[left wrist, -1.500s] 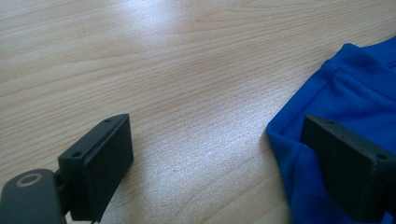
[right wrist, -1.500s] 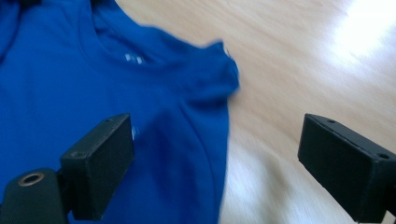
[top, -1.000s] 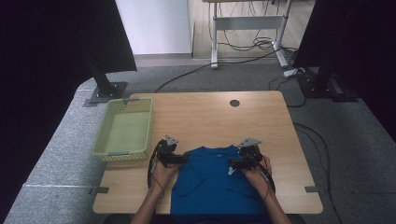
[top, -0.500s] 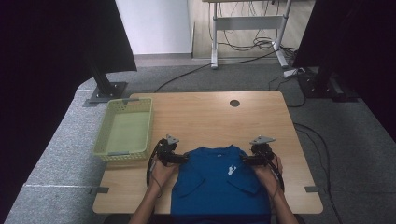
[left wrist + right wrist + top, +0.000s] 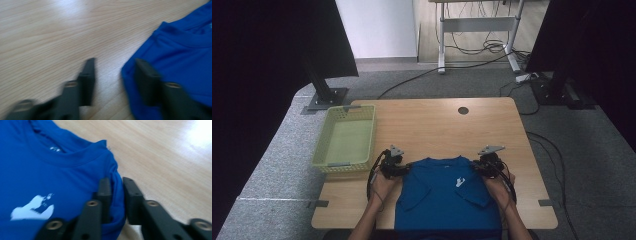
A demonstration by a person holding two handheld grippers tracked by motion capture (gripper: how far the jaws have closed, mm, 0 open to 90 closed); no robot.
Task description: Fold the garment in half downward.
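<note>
Blue shirt (image 5: 444, 200) flat on tabletop (image 5: 432, 125), sleeves folded in. Right gripper (image 5: 114, 201) clamped on shoulder edge. Left gripper (image 5: 113, 75) just closing, straddles other shoulder, not yet pinching. Further folding left.

The high view looks forward and down from above the person's side, taking in the whole counter (image 5: 437, 130) and the floor beyond its far edge. The left gripper view rides low and close over the wood, looking along its own left claw (image 5: 113, 75) at the blue shirt's (image 5: 180, 57) shoulder corner. The right gripper view sits equally close behind the right claw (image 5: 114, 192). All three views share the shirt's collar end near the counter's near edge.
</note>
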